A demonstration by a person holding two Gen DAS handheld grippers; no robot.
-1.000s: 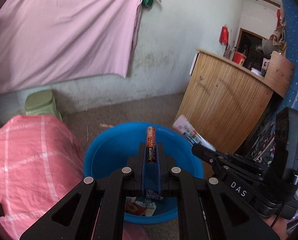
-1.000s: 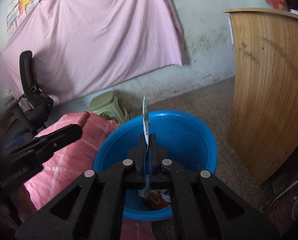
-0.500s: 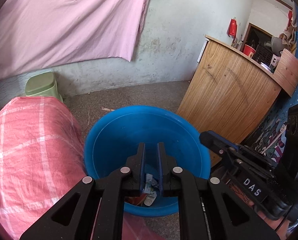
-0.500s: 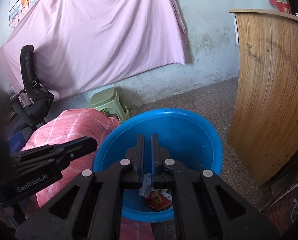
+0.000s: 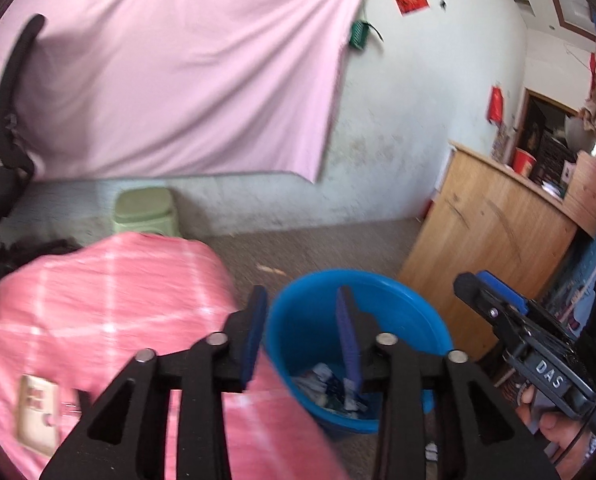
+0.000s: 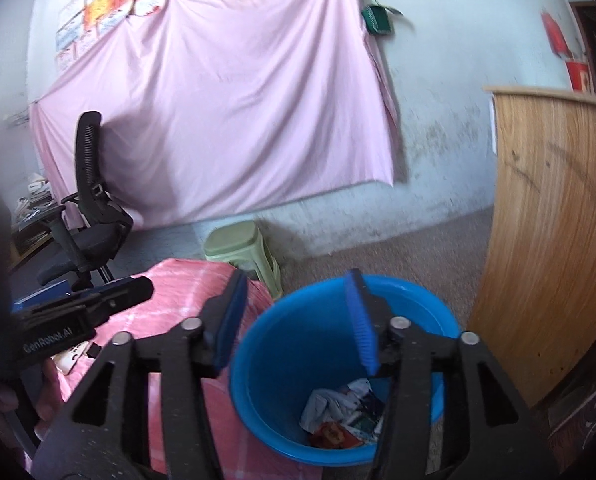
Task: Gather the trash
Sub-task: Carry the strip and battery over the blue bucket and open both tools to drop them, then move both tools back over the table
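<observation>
A blue plastic basin (image 5: 401, 300) (image 6: 309, 344) stands on the floor with several crumpled wrappers (image 5: 329, 390) (image 6: 345, 412) at its bottom. My left gripper (image 5: 301, 312) hangs over the basin's left rim, its jaws opening with nothing between them. My right gripper (image 6: 298, 300) is above the basin too, jaws opening wider and empty; it also shows at the right of the left wrist view (image 5: 485, 288). A beige card-like piece (image 5: 36, 416) (image 6: 72, 356) lies on the pink checked cloth (image 5: 110, 304) (image 6: 170, 300) left of the basin.
A wooden counter (image 5: 497, 232) (image 6: 553, 220) rises right of the basin. A green plastic stool (image 5: 144, 210) (image 6: 242, 248) sits by the wall under a pink sheet (image 5: 170, 80). A black office chair (image 6: 86, 216) stands at the left. Bare floor (image 5: 317, 244) lies behind the basin.
The battery left my left gripper and the flat wrapper left my right gripper. Both grippers then opened wider, rose and swung left, bringing the pink cloth and chair into view.
</observation>
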